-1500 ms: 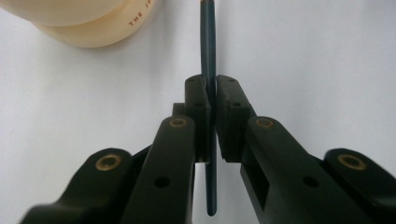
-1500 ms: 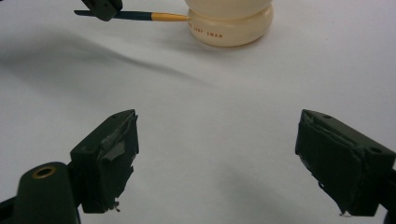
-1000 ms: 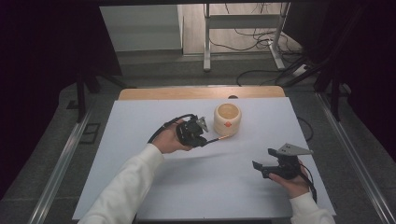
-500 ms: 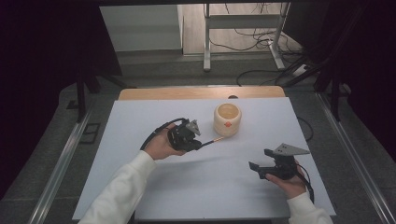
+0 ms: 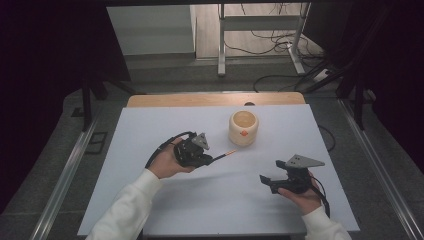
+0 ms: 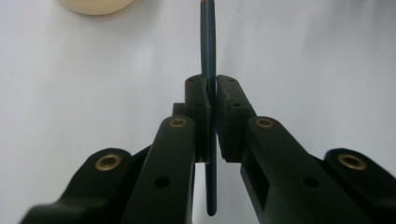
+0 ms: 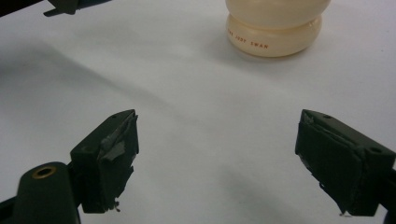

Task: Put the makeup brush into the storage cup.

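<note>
**Pencil pinched, cup ahead**

The left gripper [image 6: 211, 116] has its jaws pressed on a slim dark pencil [image 6: 208, 42], which runs straight out ahead of the tips toward the cream cup [image 5: 243, 128] and pokes back between the jaw arms. The right gripper [image 7: 217, 163] hangs with jaws spread wide on nothing, the cup well ahead. The grip looks narrow, so the pencil may pivot or slip if its tip knocks the cup's rim. In the high view its tip looks orange.

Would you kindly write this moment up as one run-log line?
left gripper: shut on pencil, tip toward cream pot | right gripper: open, holding nothing, apart from pot | surface: white table
</note>
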The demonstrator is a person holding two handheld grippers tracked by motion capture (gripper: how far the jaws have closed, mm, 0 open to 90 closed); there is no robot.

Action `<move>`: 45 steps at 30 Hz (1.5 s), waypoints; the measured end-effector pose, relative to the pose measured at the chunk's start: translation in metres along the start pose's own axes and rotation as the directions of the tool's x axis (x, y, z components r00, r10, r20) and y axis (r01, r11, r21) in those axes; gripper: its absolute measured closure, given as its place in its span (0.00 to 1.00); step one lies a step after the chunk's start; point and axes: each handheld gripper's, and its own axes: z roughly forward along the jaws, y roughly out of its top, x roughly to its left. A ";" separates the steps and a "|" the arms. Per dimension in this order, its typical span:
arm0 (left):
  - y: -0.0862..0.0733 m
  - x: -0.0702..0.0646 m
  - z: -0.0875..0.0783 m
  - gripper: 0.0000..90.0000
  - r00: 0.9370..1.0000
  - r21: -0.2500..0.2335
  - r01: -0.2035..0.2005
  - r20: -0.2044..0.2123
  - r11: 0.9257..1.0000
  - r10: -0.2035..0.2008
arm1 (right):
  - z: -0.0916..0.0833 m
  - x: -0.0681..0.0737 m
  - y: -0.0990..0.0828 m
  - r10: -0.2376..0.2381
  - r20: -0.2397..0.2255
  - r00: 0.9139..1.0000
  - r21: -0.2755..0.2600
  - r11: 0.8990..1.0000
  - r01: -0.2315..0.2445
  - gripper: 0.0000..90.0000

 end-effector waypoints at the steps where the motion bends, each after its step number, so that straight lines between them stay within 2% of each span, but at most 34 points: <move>1: 0.000 0.000 0.000 0.94 1.000 0.000 -0.003 0.000 1.000 0.003 | 0.000 0.001 0.000 0.000 0.000 1.000 -0.002 1.000 0.000 0.16; 16: -0.001 -0.004 0.006 0.94 1.000 -0.007 -0.002 0.007 1.000 0.003 | 0.005 0.006 0.002 0.031 -0.036 0.999 -0.017 0.999 -0.031 0.17; 25: 0.001 -0.004 0.007 0.94 1.000 -0.020 0.000 0.005 1.000 0.000 | 0.016 0.017 0.007 0.045 -0.069 0.997 -0.031 0.998 -0.047 0.18; 30: 0.003 -0.006 0.009 0.94 1.000 -0.018 -0.001 0.010 1.000 0.001 | 0.022 0.023 0.009 0.073 -0.102 0.992 -0.043 0.996 -0.078 0.19; 32: 0.003 -0.006 0.011 0.94 1.000 -0.016 -0.006 0.012 1.000 0.006 | 0.027 0.026 0.011 0.098 -0.119 0.988 -0.051 0.993 -0.104 0.19; 36: 0.005 -0.007 0.011 0.94 1.000 -0.020 -0.001 0.010 1.000 0.001 | 0.035 0.028 0.015 0.143 -0.150 0.978 -0.063 0.986 -0.154 0.21; 42: 0.007 -0.007 0.013 0.94 1.000 -0.024 -0.004 0.006 1.000 0.004 | 0.045 0.030 0.019 0.198 -0.172 0.965 -0.075 0.974 -0.213 0.21; 45: 0.008 -0.008 0.014 0.94 1.000 -0.020 -0.006 0.005 1.000 0.006 | 0.049 0.031 0.022 0.214 -0.176 0.961 -0.089 0.969 -0.232 0.22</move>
